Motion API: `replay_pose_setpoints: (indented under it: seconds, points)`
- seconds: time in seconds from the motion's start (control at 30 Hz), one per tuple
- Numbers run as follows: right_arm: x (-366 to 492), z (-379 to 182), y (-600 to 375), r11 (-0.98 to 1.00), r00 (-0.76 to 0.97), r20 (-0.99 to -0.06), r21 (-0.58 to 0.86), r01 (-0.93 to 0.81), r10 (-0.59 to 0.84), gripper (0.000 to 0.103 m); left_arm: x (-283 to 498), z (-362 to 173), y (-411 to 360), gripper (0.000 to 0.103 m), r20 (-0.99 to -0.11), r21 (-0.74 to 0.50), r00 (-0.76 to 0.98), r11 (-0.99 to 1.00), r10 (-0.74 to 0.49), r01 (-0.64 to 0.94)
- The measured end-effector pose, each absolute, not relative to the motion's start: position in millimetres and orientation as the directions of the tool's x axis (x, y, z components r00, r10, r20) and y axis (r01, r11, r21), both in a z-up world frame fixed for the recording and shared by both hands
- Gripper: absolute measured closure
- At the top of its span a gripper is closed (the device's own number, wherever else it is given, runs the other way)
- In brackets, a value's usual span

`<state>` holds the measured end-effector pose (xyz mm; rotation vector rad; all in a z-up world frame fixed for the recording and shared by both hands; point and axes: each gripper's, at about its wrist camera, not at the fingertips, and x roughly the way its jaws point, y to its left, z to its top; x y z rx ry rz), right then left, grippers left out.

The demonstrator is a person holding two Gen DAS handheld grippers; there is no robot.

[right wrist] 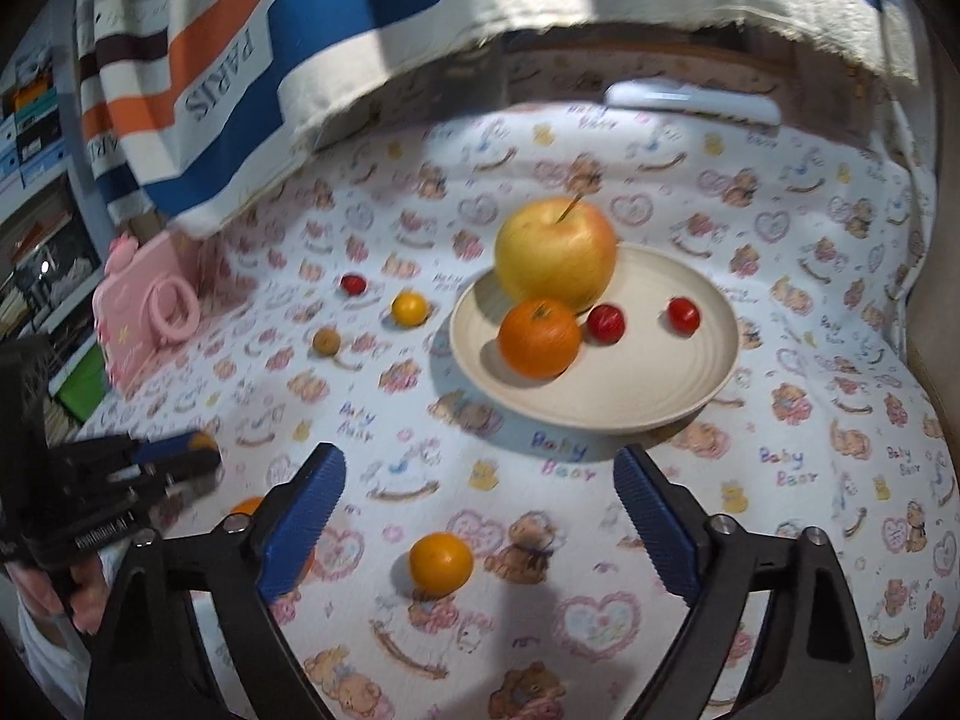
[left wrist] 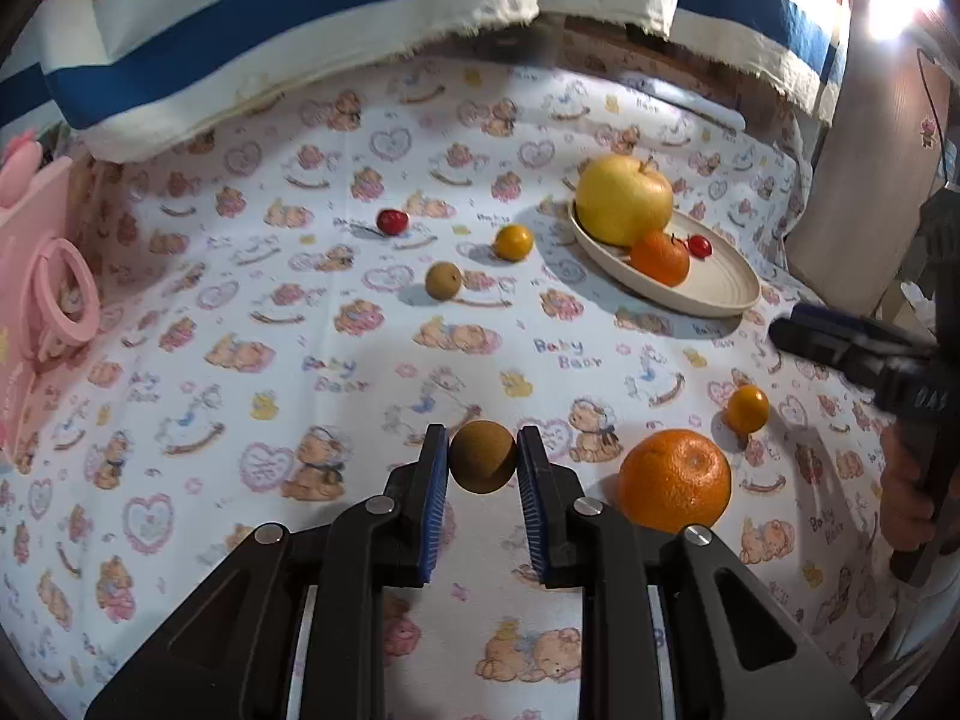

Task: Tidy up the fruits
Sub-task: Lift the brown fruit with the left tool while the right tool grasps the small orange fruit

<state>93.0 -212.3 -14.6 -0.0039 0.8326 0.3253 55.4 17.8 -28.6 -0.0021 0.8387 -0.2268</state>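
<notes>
Left hand-held gripper (left wrist: 482,462) clamped on a small brown fruit (left wrist: 482,464), pads snug on both sides, low over the bear-print surface (left wrist: 336,336). Gripped across the middle, probably so the round thing can't roll out on the way over. Right hand-held gripper (right wrist: 480,501) spread wide, nothing between the pads, lined up over a little orange fruit (right wrist: 441,563) lying loose on the cloth. Looks set up for the next pick.

Cream plate (right wrist: 690,396) well ahead, already holding the yellow apple (right wrist: 555,255), a tangerine (right wrist: 539,338) and two red cherries (right wrist: 606,324). So clearly the collecting spot. Big orange (left wrist: 675,480) sitting just beside the left gripper, not yet collected. Farther off, another brown fruit (left wrist: 443,280), a yellow one (left wrist: 513,242) and a lone cherry (left wrist: 392,221), all apart from the plate. Hard to say whether the held fruit is off the cloth or just resting on it.
</notes>
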Motion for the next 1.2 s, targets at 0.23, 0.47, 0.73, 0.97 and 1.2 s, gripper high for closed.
replay_pose_setpoints:
  seconds: [0.23, 0.47, 0.73, 0.97, 1.2]
  points:
    - [101.5, -37.9, -205.5, 0.944, 0.503, -0.815, 0.153, -0.291, 0.288, 0.043, 49.9, -19.8, 25.8, 0.081, -0.717, -0.055, 0.679, 0.985, -0.155, 0.167]
    - [102.5, -50.1, -197.5, 0.94, 0.445, -0.851, 0.149, -0.308, 0.28, 0.064, 48.8, -17.0, 27.6, 0.081, -0.712, -0.051, 0.686, 0.986, -0.149, 0.162]
    - [102.2, -49.5, -198.1, 0.936, 0.444, -0.847, 0.161, -0.312, 0.294, 0.074, 46.7, -14.6, 24.0, 0.081, -0.708, -0.041, 0.691, 0.985, -0.147, 0.167]
    - [98.5, -40.2, -201.1, 0.938, 0.492, -0.818, 0.157, -0.309, 0.3, 0.074, 46.3, -7.8, 25.2, 0.081, -0.696, -0.032, 0.704, 0.986, -0.14, 0.164]
    - [95.4, -25.0, -210.3, 0.946, 0.566, -0.77, 0.154, -0.286, 0.296, 0.074, 45.5, 9.0, 21.9, 0.081, -0.668, -0.022, 0.73, 0.985, -0.143, 0.173]
